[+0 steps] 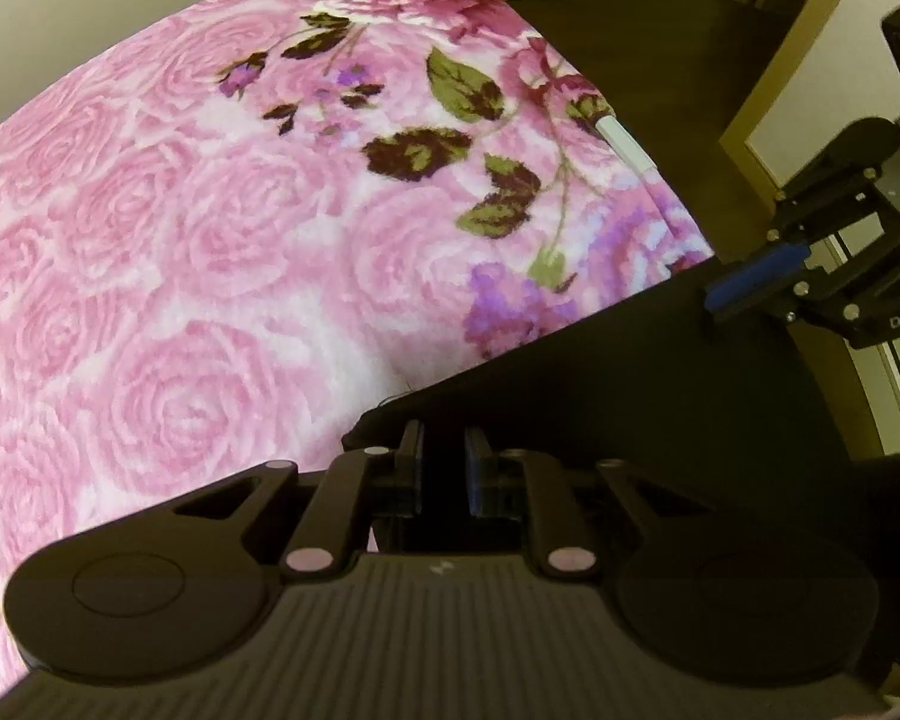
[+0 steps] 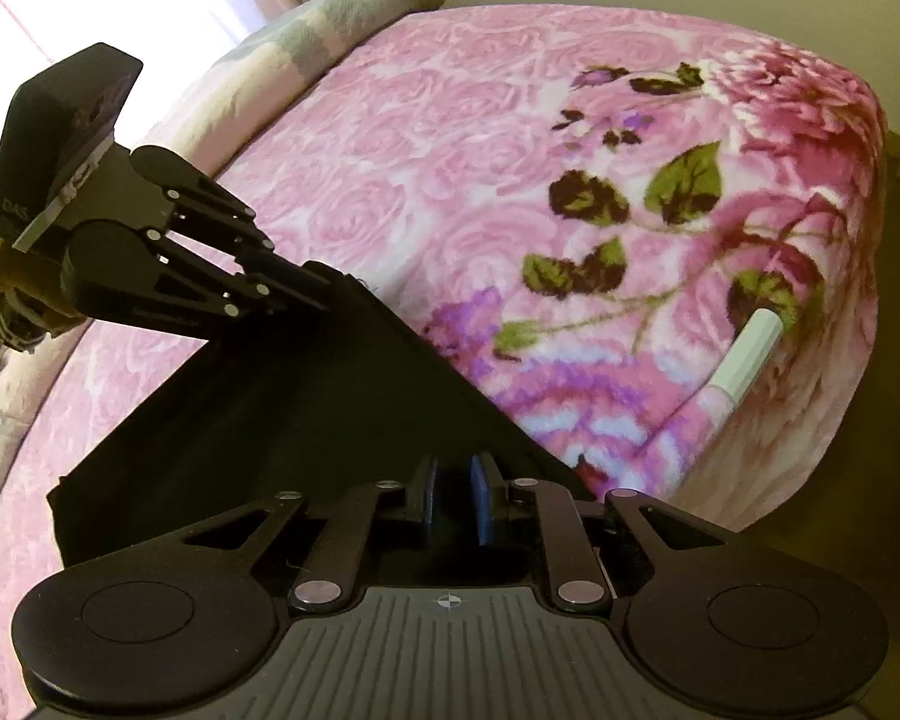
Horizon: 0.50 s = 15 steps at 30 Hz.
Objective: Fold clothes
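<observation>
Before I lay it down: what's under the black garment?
Pink floral blanket shows past the black garment stretched between both grippers; whatever lies beneath the cloth itself is covered.

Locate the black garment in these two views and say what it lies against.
The black garment stretches taut between the left gripper and right gripper, over the near edge of the pink floral blanket, lower right in the left wrist view.

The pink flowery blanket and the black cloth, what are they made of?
Pink blanket: looks like thick plush fleece, because the printed roses have a fuzzy, matte surface. Black cloth: seems thin, smooth woven or knit fabric, hanging flat and taut; its exact fibre is unclear.
</observation>
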Available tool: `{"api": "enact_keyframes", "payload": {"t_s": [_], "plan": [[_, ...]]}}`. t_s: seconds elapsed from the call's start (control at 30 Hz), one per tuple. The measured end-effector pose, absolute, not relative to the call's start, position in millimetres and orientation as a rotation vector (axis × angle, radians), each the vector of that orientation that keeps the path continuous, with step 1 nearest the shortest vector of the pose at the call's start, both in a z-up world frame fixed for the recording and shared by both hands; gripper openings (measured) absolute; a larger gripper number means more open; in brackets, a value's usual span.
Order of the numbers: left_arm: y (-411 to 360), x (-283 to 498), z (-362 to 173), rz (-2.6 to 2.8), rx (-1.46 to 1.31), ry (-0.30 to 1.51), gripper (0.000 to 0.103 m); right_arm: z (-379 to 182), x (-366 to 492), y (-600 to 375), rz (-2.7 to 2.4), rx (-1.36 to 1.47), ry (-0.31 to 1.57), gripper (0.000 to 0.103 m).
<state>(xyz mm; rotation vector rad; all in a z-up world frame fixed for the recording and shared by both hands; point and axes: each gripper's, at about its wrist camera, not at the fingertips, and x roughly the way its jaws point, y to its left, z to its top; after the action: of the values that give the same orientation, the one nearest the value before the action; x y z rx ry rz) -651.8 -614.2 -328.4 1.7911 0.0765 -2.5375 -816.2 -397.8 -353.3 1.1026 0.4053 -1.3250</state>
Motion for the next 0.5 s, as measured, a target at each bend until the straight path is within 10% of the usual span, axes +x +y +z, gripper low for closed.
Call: {"api": "enact_keyframes", "payload": {"t_s": [0.5], "plan": [[-563, -508, -260, -2.324, 1.509, 0.254, 0.032, -300, -790, -346, -1.441, 1.002, 0.531, 0.016]]}}
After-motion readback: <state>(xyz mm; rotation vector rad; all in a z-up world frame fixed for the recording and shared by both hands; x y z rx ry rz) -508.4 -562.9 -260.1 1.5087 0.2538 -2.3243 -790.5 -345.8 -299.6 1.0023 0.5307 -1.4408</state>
